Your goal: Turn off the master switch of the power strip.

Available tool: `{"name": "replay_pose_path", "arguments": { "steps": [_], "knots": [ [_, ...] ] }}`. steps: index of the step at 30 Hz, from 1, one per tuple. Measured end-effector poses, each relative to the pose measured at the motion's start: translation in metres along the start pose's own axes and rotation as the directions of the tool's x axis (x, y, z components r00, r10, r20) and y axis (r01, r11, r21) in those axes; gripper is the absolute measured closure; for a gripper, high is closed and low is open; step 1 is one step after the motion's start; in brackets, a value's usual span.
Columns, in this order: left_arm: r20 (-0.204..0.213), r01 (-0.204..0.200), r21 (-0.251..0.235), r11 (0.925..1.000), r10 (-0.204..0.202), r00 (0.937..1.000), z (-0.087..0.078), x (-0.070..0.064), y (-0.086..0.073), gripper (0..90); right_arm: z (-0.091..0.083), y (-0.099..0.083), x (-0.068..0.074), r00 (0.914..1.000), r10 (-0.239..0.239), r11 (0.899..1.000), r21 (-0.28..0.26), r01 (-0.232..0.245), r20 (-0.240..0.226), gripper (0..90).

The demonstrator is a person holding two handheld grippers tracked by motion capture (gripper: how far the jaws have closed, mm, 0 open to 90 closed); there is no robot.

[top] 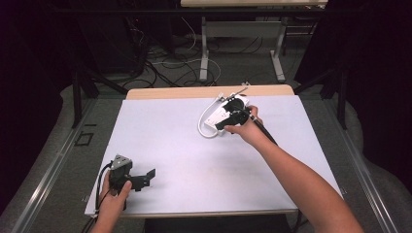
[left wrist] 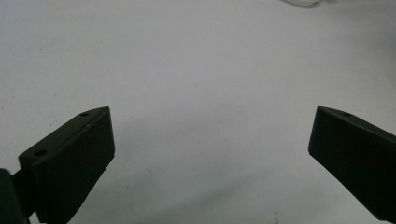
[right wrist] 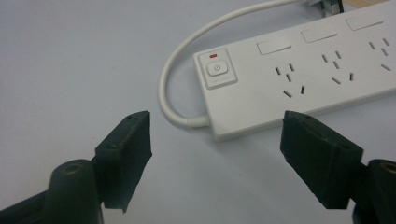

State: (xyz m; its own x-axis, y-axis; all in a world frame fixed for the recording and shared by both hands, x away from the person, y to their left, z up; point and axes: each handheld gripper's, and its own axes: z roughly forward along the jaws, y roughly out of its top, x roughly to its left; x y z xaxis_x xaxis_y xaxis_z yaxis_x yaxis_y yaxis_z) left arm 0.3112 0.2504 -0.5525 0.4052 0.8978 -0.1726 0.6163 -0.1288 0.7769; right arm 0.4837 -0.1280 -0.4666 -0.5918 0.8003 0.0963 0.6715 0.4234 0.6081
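**Right gripper poised at the power strip, left gripper idle**

While the left gripper (top: 145, 177) rests near the front left corner of the desk (top: 170, 141), the right gripper (top: 228, 116) sits at the far middle of the white surface, right over the white power strip (top: 216, 116). In the right gripper view the jaws stand wide apart with nothing between them, and the power strip (right wrist: 299, 79) lies just beyond their tips, not touched by either. Its switch end points toward the gripper: a grey power button (right wrist: 217, 69) with a small red mark above it, then rows of socket slots running off to the right. The white cord (right wrist: 180, 60) leaves the near end of the strip, curls round in a loop on the desk and runs back past the strip's far side. That loop lies just ahead of the left-hand jaw in that view, close to the strip's corner.

In the left gripper view the jaws are likewise spread wide and hold nothing; bare white desk lies between them, well apart from the strip.

Beyond the far edge of the desk, the high view shows a floor with loose cables (top: 170, 68) and the metal legs of another table (top: 204, 53). Dark curtains close in both sides.
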Motion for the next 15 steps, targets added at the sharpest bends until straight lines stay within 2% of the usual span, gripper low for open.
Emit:
{"name": "replay_pose_path", "arguments": {
  "steps": [3,5,7,9,12,13,15],
  "knots": [
    [0.000,-0.003,0.003,1.0000,0.003,1.0000,0.000,0.000,0.000,0.5,-0.007,-0.004,-0.003,0.9999,0.014,1.000,-0.014,-0.014,0.006,15.9],
    [0.000,-0.002,0.003,1.0000,0.002,1.0000,0.000,0.000,0.000,0.5,-0.011,-0.008,-0.005,0.9999,0.016,0.999,-0.027,-0.016,-0.006,15.7],
    [-0.001,-0.001,0.003,1.0000,0.001,1.0000,0.000,-0.001,0.000,0.5,-0.016,-0.011,-0.006,0.9998,0.018,1.000,-0.026,-0.018,0.011,15.4],
    [-0.001,-0.002,0.004,1.0000,0.002,1.0000,0.000,0.000,0.000,0.5,-0.020,-0.015,-0.008,0.9998,-0.002,1.000,-0.022,0.003,0.018,15.0],
    [-0.003,-0.002,0.005,1.0000,0.002,1.0000,0.000,-0.001,0.000,0.5,-0.025,-0.022,-0.009,0.9999,-0.012,1.000,-0.026,0.012,0.012,14.9],
    [-0.003,-0.002,0.005,1.0000,0.002,1.0000,0.000,-0.001,0.000,0.5,-0.027,-0.024,-0.008,0.9999,0.000,1.000,-0.021,0.000,0.015,14.8],
    [-0.001,-0.003,0.011,0.9999,0.003,1.0000,0.000,-0.001,0.001,0.5,-0.030,-0.028,-0.008,0.9999,-0.014,1.000,-0.026,0.014,0.007,14.5]
  ]
}}
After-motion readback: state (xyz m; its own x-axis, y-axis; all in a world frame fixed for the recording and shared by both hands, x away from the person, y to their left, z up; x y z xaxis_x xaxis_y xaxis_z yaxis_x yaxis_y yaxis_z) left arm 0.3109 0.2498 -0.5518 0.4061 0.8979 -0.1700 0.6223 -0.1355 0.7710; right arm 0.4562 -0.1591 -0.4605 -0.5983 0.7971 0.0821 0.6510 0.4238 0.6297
